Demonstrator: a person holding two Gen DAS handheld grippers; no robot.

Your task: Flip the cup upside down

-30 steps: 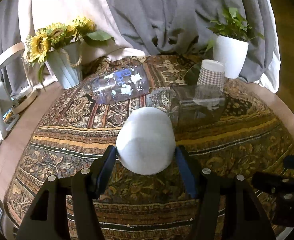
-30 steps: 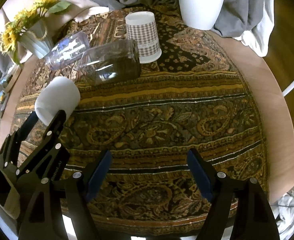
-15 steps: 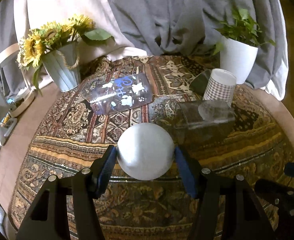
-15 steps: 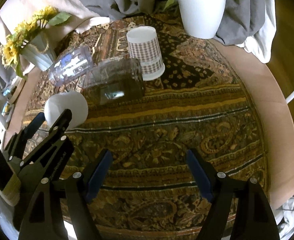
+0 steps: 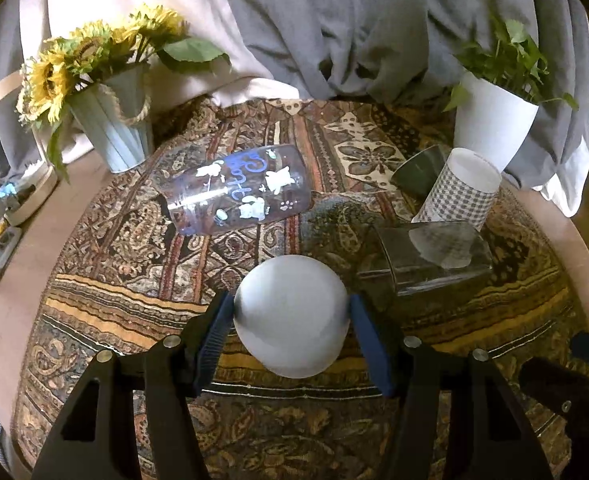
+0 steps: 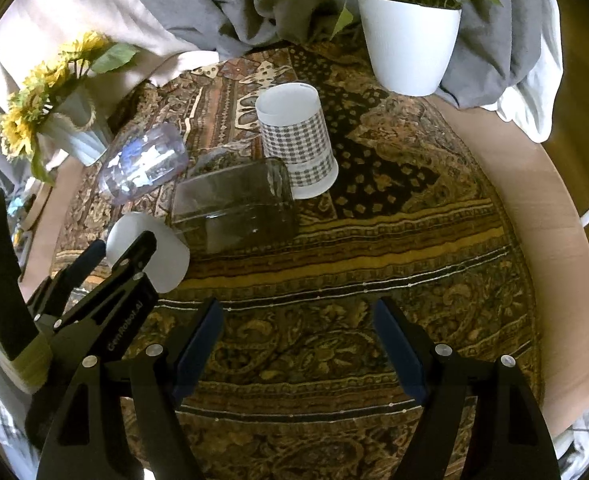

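White plastic cup gripped above a patterned table cloth.
Left wrist view: the left gripper (image 5: pixel 290 322) clamps the plain white plastic cup (image 5: pixel 291 315) between its blue pads, closed base facing the camera, over the brown paisley cloth (image 5: pixel 134 272). Farther off lie a clear printed glass (image 5: pixel 236 194) at left and a clear square jar (image 5: pixel 434 256) at right, beside an upturned checked paper cup (image 5: pixel 456 190). Right wrist view: the right gripper (image 6: pixel 296 344) hovers with fingers spread wide, holding nothing; the white cup (image 6: pixel 162 254) sits at near left, touching the jar (image 6: pixel 234 206).
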